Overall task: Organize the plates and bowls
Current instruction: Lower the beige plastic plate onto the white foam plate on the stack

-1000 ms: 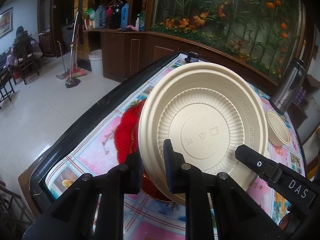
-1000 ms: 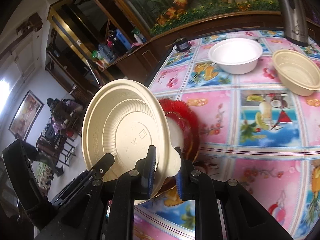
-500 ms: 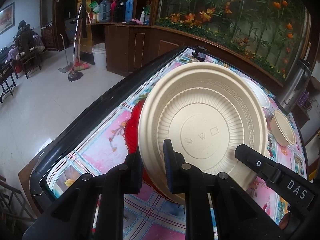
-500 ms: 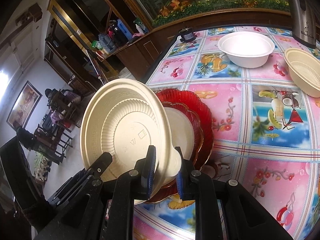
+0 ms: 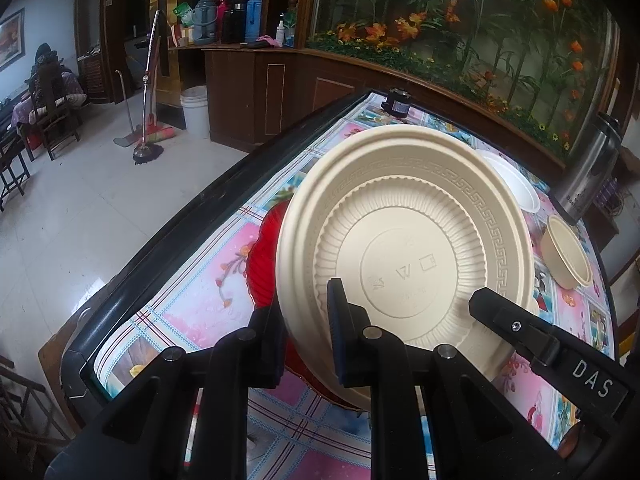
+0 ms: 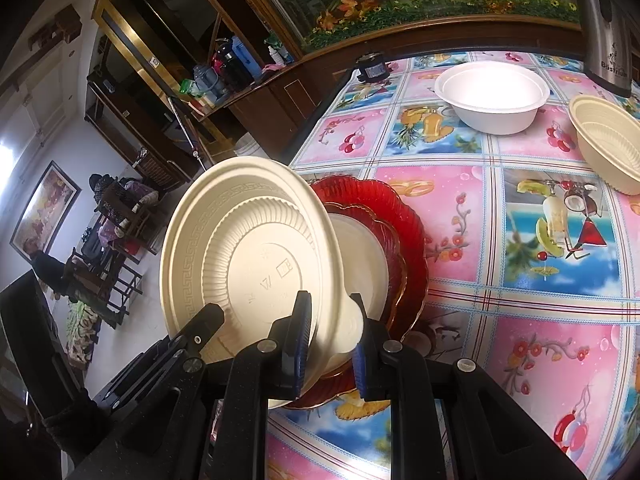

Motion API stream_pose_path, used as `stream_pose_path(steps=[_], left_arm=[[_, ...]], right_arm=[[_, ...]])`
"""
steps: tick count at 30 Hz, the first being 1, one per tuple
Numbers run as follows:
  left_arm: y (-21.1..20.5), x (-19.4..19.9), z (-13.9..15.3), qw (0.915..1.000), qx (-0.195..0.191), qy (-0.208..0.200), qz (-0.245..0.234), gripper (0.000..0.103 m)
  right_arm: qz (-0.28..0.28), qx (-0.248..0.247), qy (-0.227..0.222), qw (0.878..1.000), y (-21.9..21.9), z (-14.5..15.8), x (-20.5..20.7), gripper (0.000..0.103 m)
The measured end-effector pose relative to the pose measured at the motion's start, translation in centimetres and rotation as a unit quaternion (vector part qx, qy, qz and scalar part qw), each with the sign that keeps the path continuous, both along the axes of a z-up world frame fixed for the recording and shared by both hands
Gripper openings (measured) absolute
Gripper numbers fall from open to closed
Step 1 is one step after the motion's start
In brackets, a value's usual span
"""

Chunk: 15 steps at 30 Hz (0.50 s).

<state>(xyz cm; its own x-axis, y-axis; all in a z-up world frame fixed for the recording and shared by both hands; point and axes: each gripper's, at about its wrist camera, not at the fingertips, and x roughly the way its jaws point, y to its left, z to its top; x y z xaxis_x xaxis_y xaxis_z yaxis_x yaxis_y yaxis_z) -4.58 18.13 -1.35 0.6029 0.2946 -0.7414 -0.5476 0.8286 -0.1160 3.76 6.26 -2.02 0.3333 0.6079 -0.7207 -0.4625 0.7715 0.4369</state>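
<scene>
A cream plate [image 5: 404, 248] is held on edge, its ribbed underside facing both cameras. My left gripper [image 5: 306, 320] is shut on its rim, and my right gripper [image 6: 330, 332] is shut on the opposite rim [image 6: 248, 256]. Each gripper shows in the other's view. Behind and below the plate lies a red scalloped plate [image 6: 408, 232] with a white plate [image 6: 360, 256] on it, near the table's left edge. A white bowl [image 6: 492, 96] and a cream bowl [image 6: 608, 140] stand farther back on the table.
The table [image 6: 520, 320] has a pink and blue fruit-print cloth and a black rim [image 5: 192, 216]. A steel flask [image 6: 604, 28] stands at the back right, a small dark jar [image 6: 372, 66] at the back edge. Wooden cabinets stand beyond.
Both grippers have carried the cream plate forward over the table, closer to the red plate. The bowls look nearer and the plate tilts a bit more toward the stack.
</scene>
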Motion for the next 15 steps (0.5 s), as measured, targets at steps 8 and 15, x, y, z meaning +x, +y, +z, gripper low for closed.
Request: stream_pose_path(steps=[8,15], left_arm=[[0.18,0.71,-0.03,0.9999,0.003,0.014,-0.005,0.016],[0.18,0.98,-0.34,0.9996,0.002,0.027,-0.007,0.017]], right_arm=[[-0.001,0.000,0.013,1.000,0.16,-0.13,0.54,0.018],[-0.001,-0.006,0.022,1.000,0.38,-0.59,0.86,0.018]])
